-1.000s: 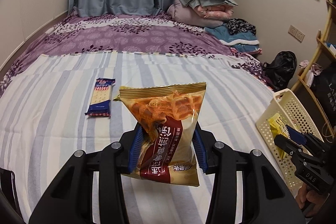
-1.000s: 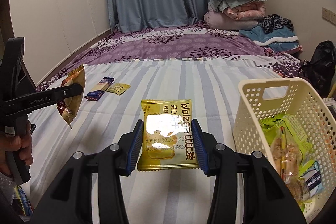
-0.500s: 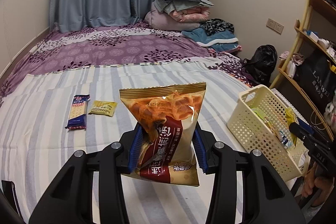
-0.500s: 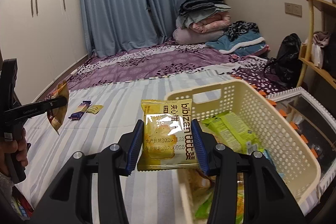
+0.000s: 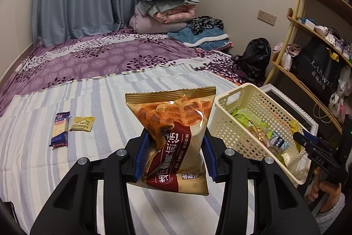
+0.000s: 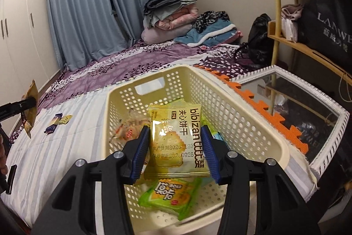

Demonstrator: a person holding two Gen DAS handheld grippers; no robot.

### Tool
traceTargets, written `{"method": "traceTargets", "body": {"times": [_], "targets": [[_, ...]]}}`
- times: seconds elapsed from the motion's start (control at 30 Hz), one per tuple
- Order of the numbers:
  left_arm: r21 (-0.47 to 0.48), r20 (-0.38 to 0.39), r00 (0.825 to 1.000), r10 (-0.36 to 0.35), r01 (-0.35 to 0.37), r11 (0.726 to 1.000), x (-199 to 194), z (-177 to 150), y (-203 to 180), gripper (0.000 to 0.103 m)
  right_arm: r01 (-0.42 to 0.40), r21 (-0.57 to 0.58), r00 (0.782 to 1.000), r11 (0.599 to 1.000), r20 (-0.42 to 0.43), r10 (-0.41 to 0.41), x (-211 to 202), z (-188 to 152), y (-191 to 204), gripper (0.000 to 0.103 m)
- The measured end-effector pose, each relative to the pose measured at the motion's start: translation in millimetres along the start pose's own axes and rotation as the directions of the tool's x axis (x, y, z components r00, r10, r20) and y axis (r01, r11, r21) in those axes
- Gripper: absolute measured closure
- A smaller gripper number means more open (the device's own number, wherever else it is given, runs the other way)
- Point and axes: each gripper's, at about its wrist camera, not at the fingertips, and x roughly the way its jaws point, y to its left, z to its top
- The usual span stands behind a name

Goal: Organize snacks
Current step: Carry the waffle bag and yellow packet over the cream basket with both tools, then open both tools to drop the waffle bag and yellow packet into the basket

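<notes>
My left gripper (image 5: 173,158) is shut on an orange-brown waffle snack bag (image 5: 173,122), held upright above the striped bedsheet (image 5: 99,169) just left of the cream perforated basket (image 5: 242,120). My right gripper (image 6: 175,147) hangs over the basket (image 6: 253,124) with a yellow cracker packet (image 6: 176,138) between its blue pads. Its jaws are opening, and the pads still touch the packet's edges. Several snack packets lie in the basket, among them a green one (image 6: 169,195). A blue cracker pack (image 5: 59,129) and a small yellow packet (image 5: 81,123) lie on the sheet at the left.
The basket sits at the bed's right edge. Beside it are a white-framed mirror (image 6: 308,116) and an orange foam mat (image 6: 275,124). A wooden shelf (image 5: 308,36) with bags stands at the right. Folded blankets (image 5: 167,12) are piled at the bed's far end.
The right gripper carried the yellow packet from above the sheet to over the basket. The left gripper moved the waffle bag rightward, up beside the basket.
</notes>
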Motion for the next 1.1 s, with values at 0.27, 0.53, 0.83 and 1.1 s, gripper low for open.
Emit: {"method": "traceTargets", "body": {"times": [0.27, 0.53, 0.83, 1.1], "targets": [[0.047, -0.018, 0.999, -0.044, 0.045, 0.998, 6.2, 2.5, -30.8, 0.058, 0.023, 0.063, 0.999, 0.998, 0.032, -0.025, -5.8, -5.6, -18.3, 0.030], [0.103, -0.046, 0.991, -0.125, 0.129, 0.986, 17.5, 4.1, -77.9, 0.058, 0.049, 0.086, 0.997, 0.995, 0.053, -0.053, -9.1, -7.9, -28.4, 0.013], [0.155, -0.087, 0.968, -0.237, 0.248, 0.956, 31.0, 5.3, -136.3, 0.058, 0.093, 0.141, 0.991, 0.986, 0.084, -0.106, -16.8, -5.3, -48.2, 0.005], [0.200, -0.132, 0.944, -0.303, 0.325, 0.924, 46.6, -2.4, -180.5, 0.058, 0.120, 0.178, 0.985, 0.977, 0.102, -0.139, -21.4, -7.9, -62.5, 0.005]]}}
